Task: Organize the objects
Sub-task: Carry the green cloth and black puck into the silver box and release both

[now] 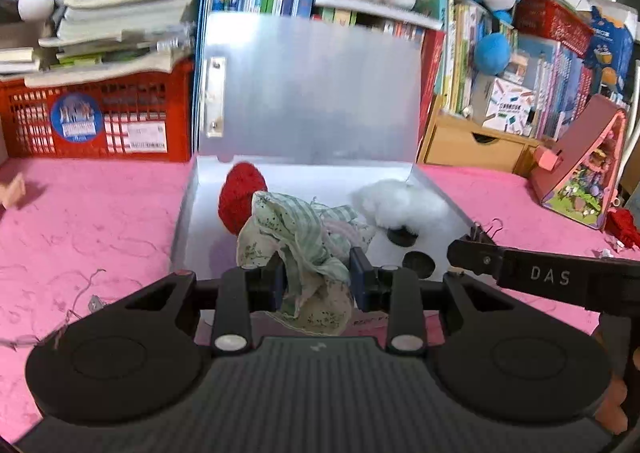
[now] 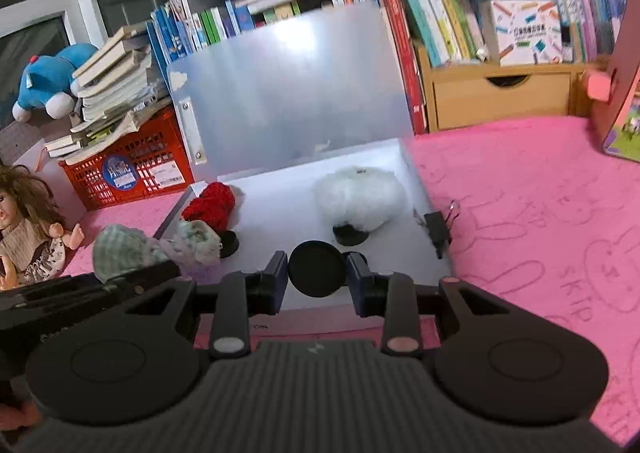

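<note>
My left gripper (image 1: 318,273) is shut on a crumpled bundle of green-and-white patterned cloth (image 1: 304,241), held at the front edge of an open silver box (image 1: 182,229) whose lid stands upright. My right gripper (image 2: 317,273) is shut on a flat black round disc (image 2: 316,268) over the box's front edge (image 2: 418,181). Inside the box lie a red knitted piece (image 2: 210,205), a white fluffy ball (image 2: 358,197) and two more black discs (image 2: 350,237). The cloth bundle (image 2: 160,249) shows at the left in the right wrist view.
A black binder clip (image 2: 438,229) sits on the box's right rim. A doll (image 2: 24,229) sits on the pink mat (image 2: 520,213) to the left. Behind stand a red crate (image 1: 96,121) stacked with books, a wooden drawer unit (image 2: 500,101) and a pink toy house (image 1: 580,173).
</note>
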